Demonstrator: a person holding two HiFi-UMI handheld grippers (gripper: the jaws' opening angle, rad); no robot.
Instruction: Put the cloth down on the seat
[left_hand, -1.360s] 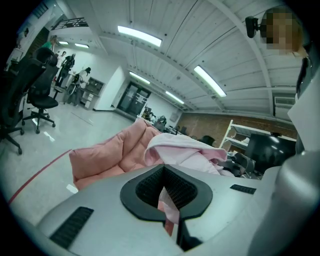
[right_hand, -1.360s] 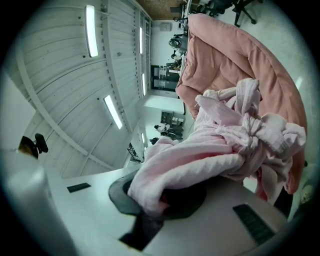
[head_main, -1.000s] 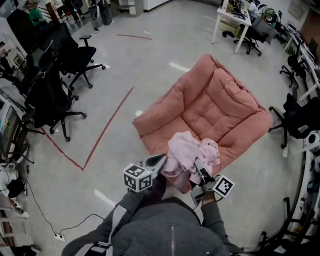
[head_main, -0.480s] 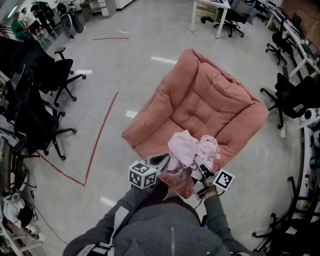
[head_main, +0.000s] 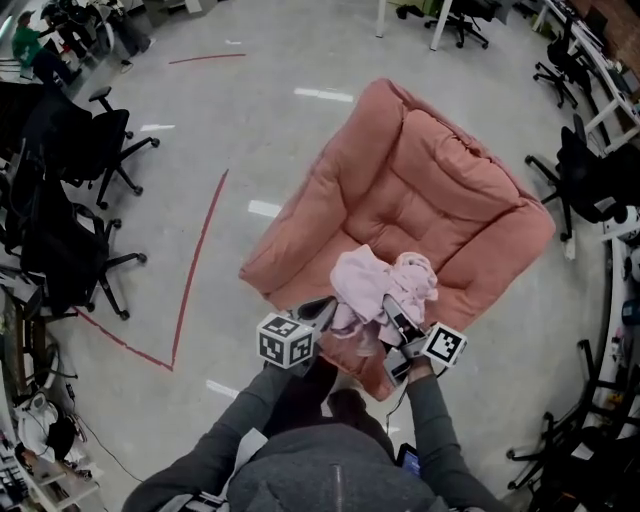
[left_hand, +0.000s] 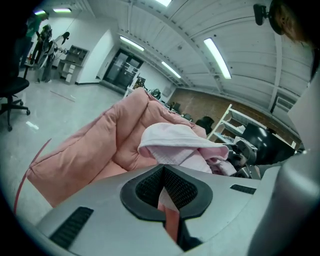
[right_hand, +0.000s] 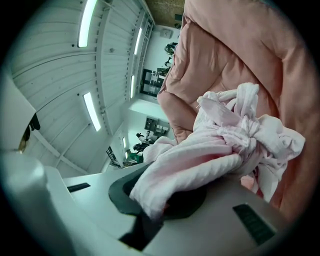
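In the head view the cloth (head_main: 375, 288) hung bunched just ahead of the left gripper (head_main: 323, 309) and right gripper (head_main: 392, 314), over the front of the seat (head_main: 425, 195). The left gripper view showed its fingers pinching only a thin bit, which might slip out. In the right gripper view the fingers pinched a fat fold, which could slide off that front edge if dropped there.

Left gripper (head_main: 326, 306), right gripper (head_main: 392, 316) hold pink cloth (head_main: 365, 283) over pink seat (head_main: 420, 190) front edge; office chairs (head_main: 70, 190) left.

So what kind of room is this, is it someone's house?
Probably not a house. It looks like a big office or lab: black office chairs on wheels, red tape lines on a bare floor, and long strip lights overhead.
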